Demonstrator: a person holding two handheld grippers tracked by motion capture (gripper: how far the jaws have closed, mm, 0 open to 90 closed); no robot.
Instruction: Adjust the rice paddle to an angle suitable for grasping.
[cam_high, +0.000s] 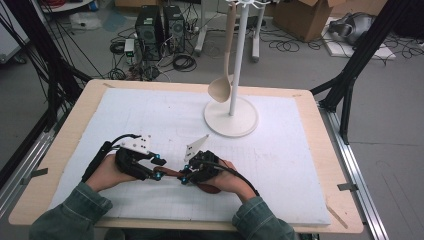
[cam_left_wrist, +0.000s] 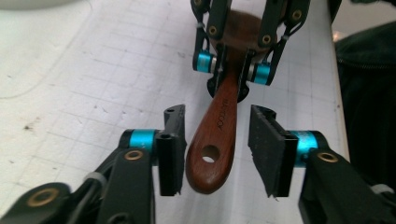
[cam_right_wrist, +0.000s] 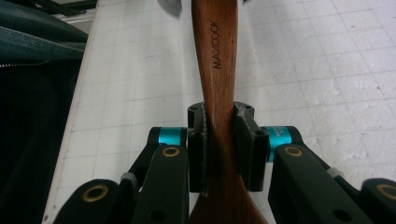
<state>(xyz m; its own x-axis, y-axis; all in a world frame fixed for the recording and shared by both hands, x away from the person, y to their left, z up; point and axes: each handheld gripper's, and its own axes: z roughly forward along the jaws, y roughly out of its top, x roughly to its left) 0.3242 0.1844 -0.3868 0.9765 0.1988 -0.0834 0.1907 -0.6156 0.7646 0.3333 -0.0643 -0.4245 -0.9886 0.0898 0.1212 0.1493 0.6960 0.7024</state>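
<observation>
A wooden table carries a white gridded mat that covers almost all of its top. On the far right part of the mat stands a white rack with a round base and an upright post, and a pale wooden ladle hangs from its top, bowl down beside the post.

At the near edge of the table a person in green sleeves holds a gripper in each hand, the two meeting nose to nose over the mat near its near middle.

Between them lies a dark reddish-brown wooden spoon, just above or on the mat, with its handle running left to right in the high view. The handle bears printed lettering and has a hole near its rounded end.

The right gripper is clamped on the spoon: both black pads press the narrow part of the handle just before it widens toward the bowl. The bowl end sits under the person's right hand.

The left gripper sits at the handle's end with the hole. Its jaws stand apart on either side of the handle; the left pad is close against the wood and the right pad is clearly off it, so it does not grip the spoon.
</observation>
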